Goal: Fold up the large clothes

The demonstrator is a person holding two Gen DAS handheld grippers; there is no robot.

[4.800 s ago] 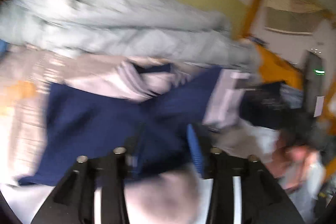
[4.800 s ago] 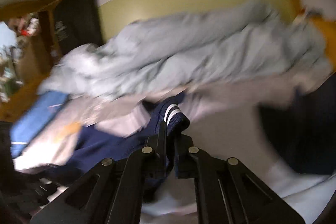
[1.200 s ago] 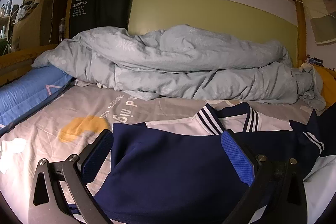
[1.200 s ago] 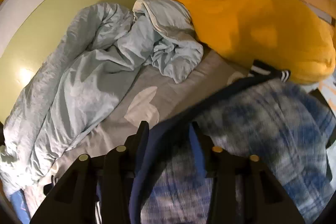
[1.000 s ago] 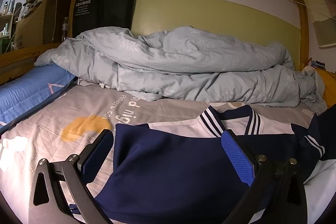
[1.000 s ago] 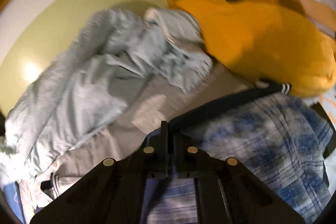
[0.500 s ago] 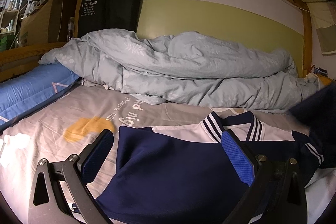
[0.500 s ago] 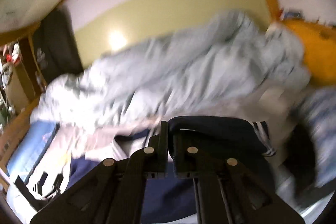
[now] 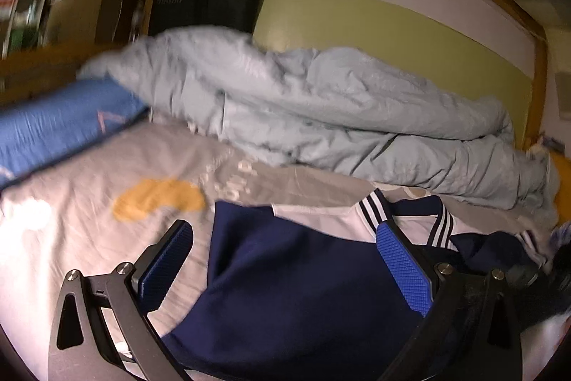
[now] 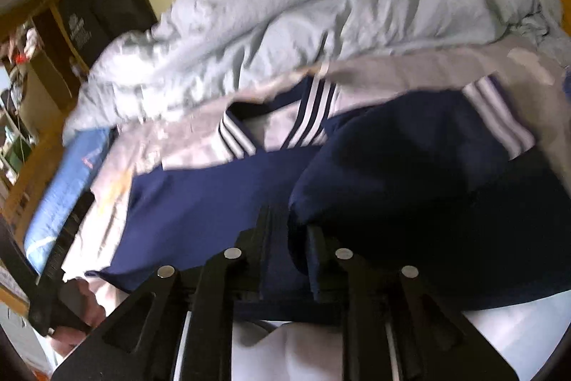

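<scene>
While my right tongs point(image 10: 287, 238) have just been easing apart, a fold of the navy jacket point(image 10: 221, 202) sits loose between their pads; its sleeve point(image 10: 410, 159) lies folded over the body. My left tongs point(image 9: 285, 259) stand released, wide over the jacket's front. Jacket spread on the grey bedsheet point(image 9: 89, 202); crumpled pale blue duvet point(image 9: 321, 116) behind, blue pillow point(image 9: 53, 124) to the left
</scene>
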